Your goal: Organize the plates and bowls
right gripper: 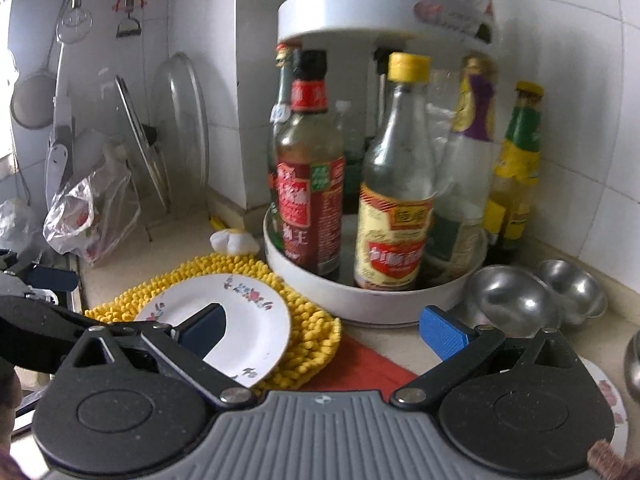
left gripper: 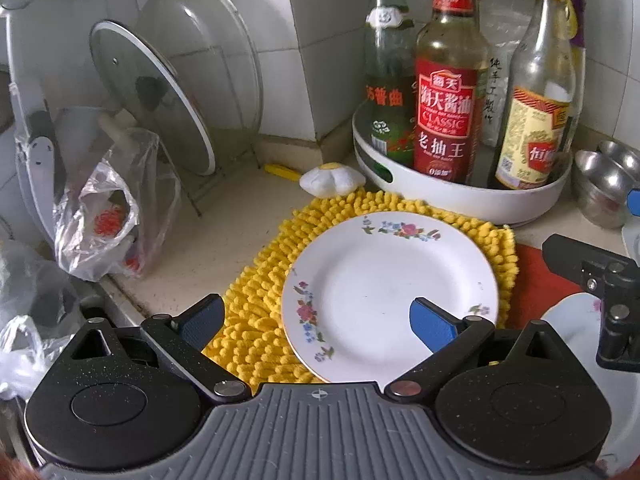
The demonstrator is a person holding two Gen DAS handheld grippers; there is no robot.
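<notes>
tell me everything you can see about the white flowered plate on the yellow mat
The round white plate with floral sprays looks like glazed ceramic, with a shallow well and a broad rim carrying pink, blue and green flower clusters at intervals. It is empty, appears clean, and lies flat, face up, on the fluffy yellow chenille mat, which shows around its left and far edges. The open left gripper hovers near its closest edge, apparently not gripping it. The white turntable tray of bottles stands just behind it.
</notes>
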